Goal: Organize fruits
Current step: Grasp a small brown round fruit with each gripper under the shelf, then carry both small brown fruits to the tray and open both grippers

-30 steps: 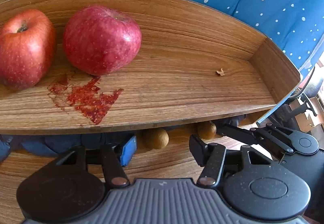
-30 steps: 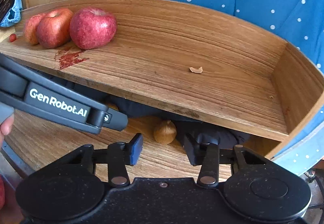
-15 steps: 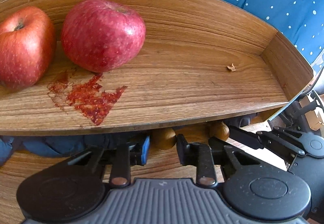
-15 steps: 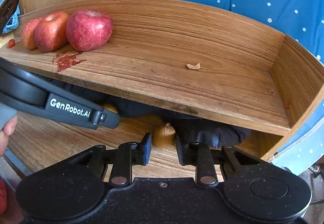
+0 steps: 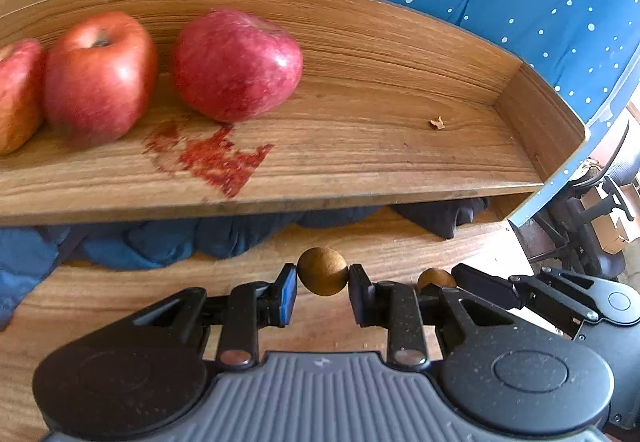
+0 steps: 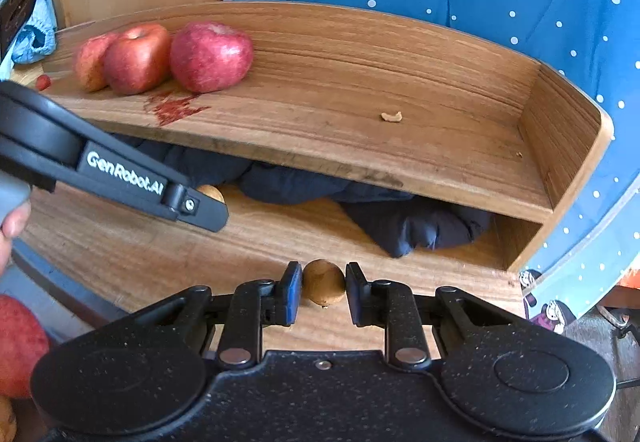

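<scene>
Both tongs are clamped, each on one small brown fruit: my left gripper [image 5: 322, 292] pinches a round one [image 5: 322, 271], and my right gripper [image 6: 323, 292] pinches another [image 6: 324, 281], with the pads pressed to its sides. I judge this to be the lift-out step, carrying the two little fruits from the lower shelf [image 6: 132, 250] up to the upper shelf [image 6: 360, 130].

To do it well I would keep the squeeze steady but light, since these fruits look thin-skinned and round enough to squirt out. I would pull both back toward me first, clear of the upper shelf's front edge, then rise, and keep the two tools apart, because the left one already crosses the near left of the right view.

On the upper shelf, three red apples [image 5: 236, 64] sit at the far left, the two leftmost touching, and a red smear [image 5: 212, 158] lies just in front of them. Its right half holds only a tiny scrap [image 5: 437, 123], so that is where I would set the fruits. Below, dark cloth [image 6: 400, 218] is bunched at the back.
</scene>
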{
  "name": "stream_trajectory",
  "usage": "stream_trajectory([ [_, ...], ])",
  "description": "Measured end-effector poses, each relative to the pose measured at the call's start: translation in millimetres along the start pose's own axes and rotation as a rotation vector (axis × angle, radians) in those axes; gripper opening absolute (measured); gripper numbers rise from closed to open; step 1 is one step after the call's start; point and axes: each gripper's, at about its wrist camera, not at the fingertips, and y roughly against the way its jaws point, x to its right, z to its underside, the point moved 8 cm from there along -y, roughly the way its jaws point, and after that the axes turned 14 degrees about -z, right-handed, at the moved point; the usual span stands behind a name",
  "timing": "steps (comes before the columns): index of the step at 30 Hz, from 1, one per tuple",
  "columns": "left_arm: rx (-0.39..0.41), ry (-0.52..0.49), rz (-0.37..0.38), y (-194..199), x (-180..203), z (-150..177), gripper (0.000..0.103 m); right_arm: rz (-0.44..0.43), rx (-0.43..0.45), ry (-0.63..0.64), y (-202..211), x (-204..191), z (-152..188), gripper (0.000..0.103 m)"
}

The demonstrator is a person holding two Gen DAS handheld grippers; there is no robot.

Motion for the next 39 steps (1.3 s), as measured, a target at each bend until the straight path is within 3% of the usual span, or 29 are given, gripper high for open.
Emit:
stream_trajectory([
  [8,-0.009,0.006,-0.001,13,-5,12,0.030,0.009,-0.041,-0.024,-8,6,7,0.027],
  [15,-0.005,0.009,0.001,21,-9,15,0.030,-0.002,-0.026,-0.007,-4,-1,3,0.027],
  [25,-0.021,-0.017,0.029,46,-28,35,0.030,-0.076,-0.003,0.021,30,-49,3,0.027],
  [39,-0.073,0.057,-0.029,65,-68,75,0.030,-0.162,-0.039,0.105,42,-108,18,0.027],
])
